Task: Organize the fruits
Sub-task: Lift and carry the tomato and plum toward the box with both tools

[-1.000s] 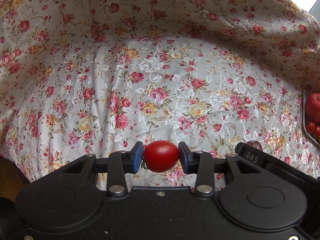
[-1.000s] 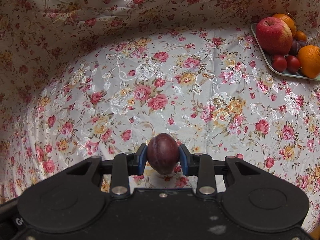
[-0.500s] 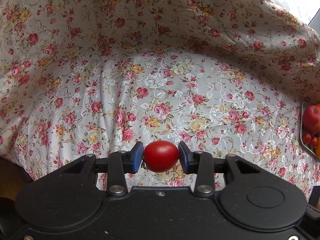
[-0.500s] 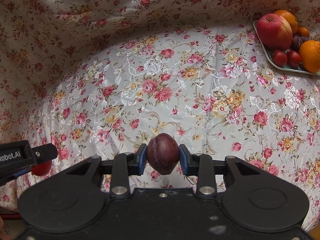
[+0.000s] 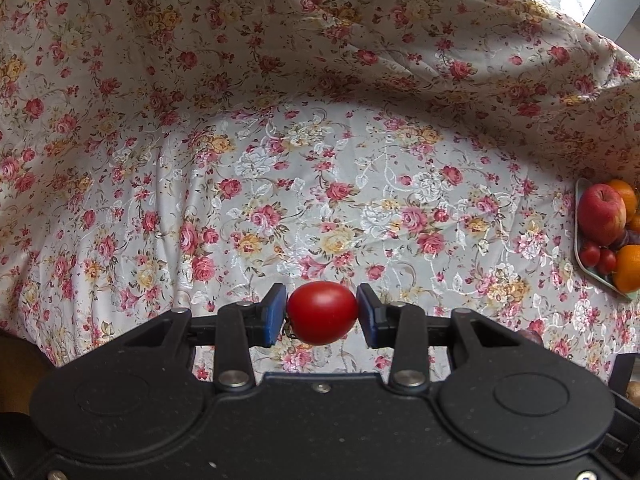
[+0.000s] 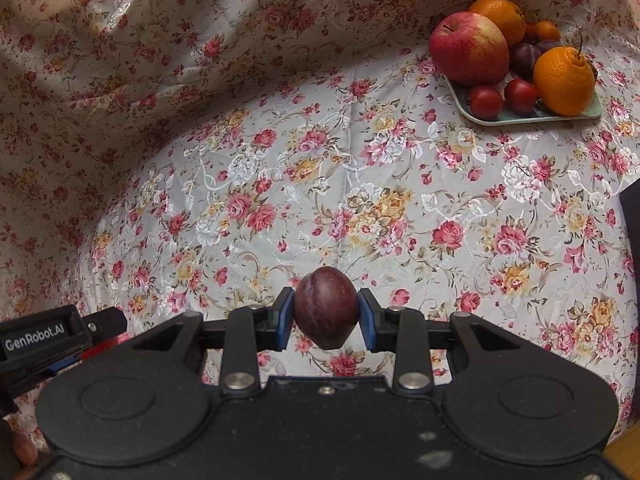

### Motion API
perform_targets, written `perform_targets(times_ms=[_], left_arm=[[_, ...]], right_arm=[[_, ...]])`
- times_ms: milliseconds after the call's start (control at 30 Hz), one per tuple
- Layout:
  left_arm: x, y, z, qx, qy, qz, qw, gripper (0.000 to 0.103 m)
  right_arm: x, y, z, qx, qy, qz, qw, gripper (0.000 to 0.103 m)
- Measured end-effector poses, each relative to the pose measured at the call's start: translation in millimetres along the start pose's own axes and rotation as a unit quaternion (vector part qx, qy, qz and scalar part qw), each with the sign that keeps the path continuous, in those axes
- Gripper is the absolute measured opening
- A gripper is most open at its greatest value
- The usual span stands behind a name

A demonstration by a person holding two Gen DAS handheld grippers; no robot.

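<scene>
Left gripper (image 5: 322,312) pinches a cherry tomato (image 5: 322,313) between its blue pads; right gripper (image 6: 326,314) likewise clamps a dark plum (image 6: 326,307). Both are held clear above the floral cloth (image 6: 320,184), probably bound for the fruit tray (image 6: 532,119) at far right.

Tray (image 6: 532,120) of fruit far right on the tablecloth (image 6: 320,184), apple (image 6: 470,48) at its left end.

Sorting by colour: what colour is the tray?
Pale green tray, clearest in the right wrist view.
</scene>
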State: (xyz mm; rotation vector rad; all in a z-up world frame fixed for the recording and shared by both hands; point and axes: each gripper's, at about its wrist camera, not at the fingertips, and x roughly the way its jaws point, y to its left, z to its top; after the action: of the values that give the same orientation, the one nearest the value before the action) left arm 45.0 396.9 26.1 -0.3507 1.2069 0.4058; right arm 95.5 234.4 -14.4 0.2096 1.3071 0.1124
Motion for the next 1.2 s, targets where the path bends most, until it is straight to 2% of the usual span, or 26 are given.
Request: perform_targets(times_ms=[167,467,967,1200], left_arm=[[-1,-19,-3,0.013,0.003,-0.001,0.9999,0.047],[-4,-56,-10,0.040,0.006,-0.011,0.9991,0.047],[-7,-124,-28,0.090,0.011,-0.021,0.9957,0.047],[-7,-168,-41,0.123,0.025,-0.041,0.9912,0.047]], right_arm=[[-5,-27,6,0.019,0.001,-0.012,1.000,0.035],[-16,-75,12,0.083,0.019,0.004,0.996,0.035],[-54,-145,17,0.126,-0.012,-0.011,0.992,0.035],[-76,-187,19,0.157,-0.033,-0.017,0.987,0.035]])
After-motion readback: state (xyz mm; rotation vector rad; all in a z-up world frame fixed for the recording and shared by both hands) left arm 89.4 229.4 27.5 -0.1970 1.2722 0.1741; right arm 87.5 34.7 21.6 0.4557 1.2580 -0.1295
